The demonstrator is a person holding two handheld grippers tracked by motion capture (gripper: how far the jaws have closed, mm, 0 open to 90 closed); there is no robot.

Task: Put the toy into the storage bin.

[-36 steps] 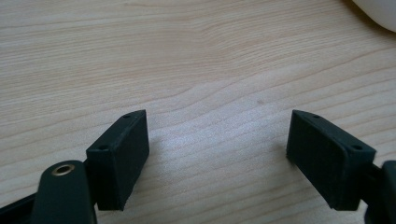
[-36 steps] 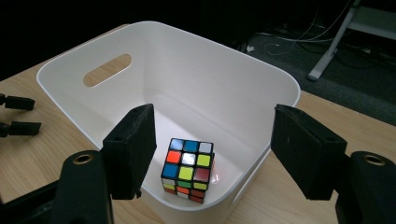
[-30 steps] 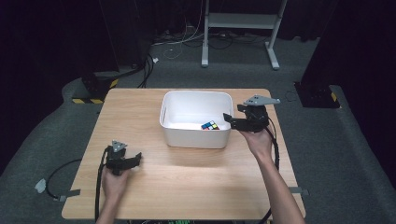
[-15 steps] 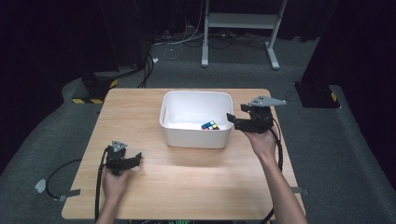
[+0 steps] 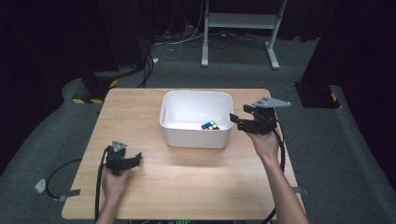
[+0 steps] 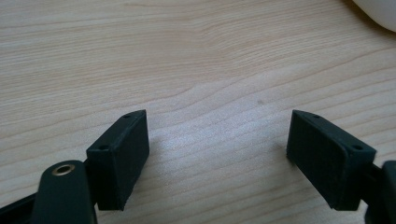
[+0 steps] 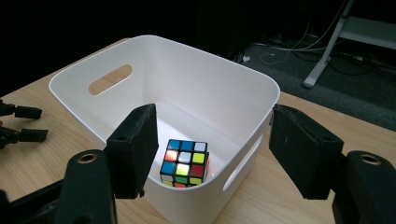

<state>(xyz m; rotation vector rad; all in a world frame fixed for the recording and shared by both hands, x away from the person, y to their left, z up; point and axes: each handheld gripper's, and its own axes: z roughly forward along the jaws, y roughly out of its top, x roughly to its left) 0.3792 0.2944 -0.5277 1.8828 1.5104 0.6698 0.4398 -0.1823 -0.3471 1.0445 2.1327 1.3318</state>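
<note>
A white plastic bin (image 5: pixel 187 133) stands in the middle of the wooden table (image 5: pixel 140 116). Inside it, near the right wall, lies a multicoloured puzzle cube (image 5: pixel 210 125). My right gripper (image 5: pixel 235 121) hovers just outside the bin's right rim, open and holding nothing. In the right gripper view the open right gripper (image 7: pixel 215 140) frames the cube (image 7: pixel 184 163) down in the bin (image 7: pixel 154 51). My left gripper (image 5: pixel 136 159) rests low over the table's front left, open and empty. In the left gripper view the left gripper (image 6: pixel 217 140) spreads over bare wood.
A corner of the bin (image 6: pixel 378 9) peeks in at the top right of the left gripper view. Cables (image 5: pixel 51 182) trail off the table's left front. A metal stand (image 5: pixel 238 21) and dark equipment sit on the grey floor beyond the table.
My right gripper has shifted very slightly to the right, away from the bin's rim. The left gripper and the cube have stayed put.
</note>
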